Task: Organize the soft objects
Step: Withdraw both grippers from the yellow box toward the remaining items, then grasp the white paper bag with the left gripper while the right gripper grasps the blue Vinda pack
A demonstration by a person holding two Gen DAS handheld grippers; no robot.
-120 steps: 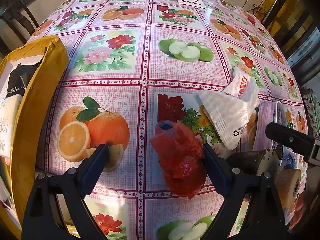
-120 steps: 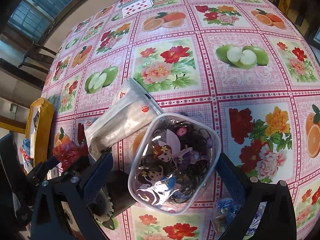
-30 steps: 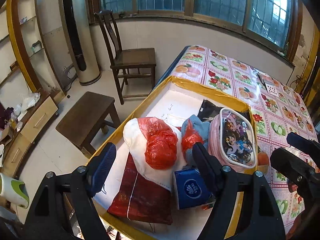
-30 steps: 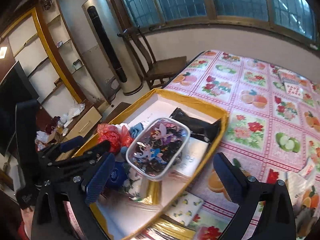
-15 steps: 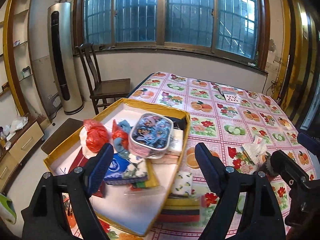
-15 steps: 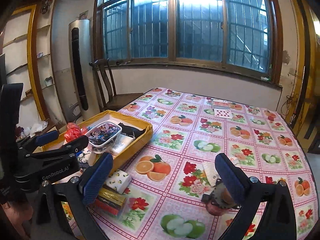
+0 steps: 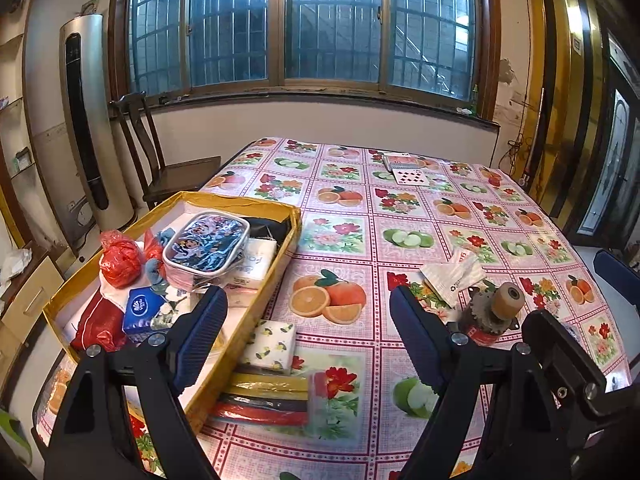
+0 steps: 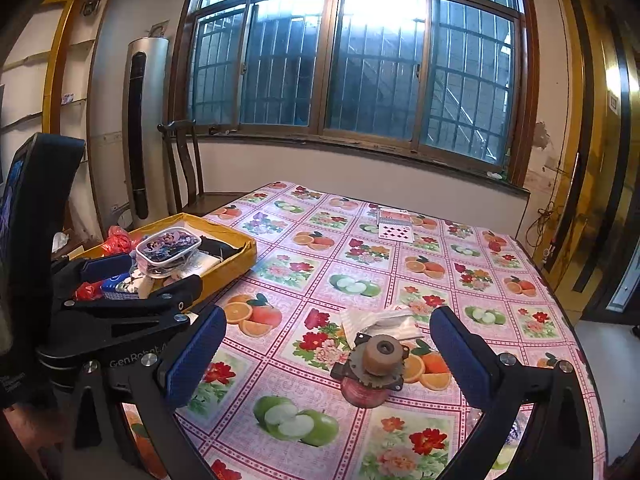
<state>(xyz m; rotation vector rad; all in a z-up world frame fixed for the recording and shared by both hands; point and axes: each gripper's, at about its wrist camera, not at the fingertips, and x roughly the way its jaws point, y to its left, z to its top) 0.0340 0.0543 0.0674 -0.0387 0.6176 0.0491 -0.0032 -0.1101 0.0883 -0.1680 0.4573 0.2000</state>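
The yellow box point(image 7: 290, 220) stands on the table's left side and holds soft things. In it are a red plastic bag point(image 7: 120, 260), a cartoon pouch point(image 7: 208, 244), a blue tissue pack point(image 7: 142, 310) and a white tissue pack point(image 7: 252, 264). My left gripper point(image 7: 310, 320) hovers open and empty near the box's front right corner. My right gripper point(image 8: 328, 340) is open and empty too, above a white plastic bag point(image 8: 380, 320). The box point(image 8: 240, 256) and pouch point(image 8: 168, 246) also show in the right wrist view, behind the left gripper point(image 8: 144, 276).
A lemon-print tissue pack point(image 7: 272, 340) and a stack of flat coloured packets point(image 7: 272, 400) lie beside the box. A geared motor part point(image 8: 376, 368) stands near the white bag. Playing cards point(image 7: 404, 168) lie at the far end. A wooden chair point(image 8: 184, 168) stands behind the box.
Both grippers have drawn back and up from the box toward the table's near side, open and empty. The pouch and the red bag stay in the box.
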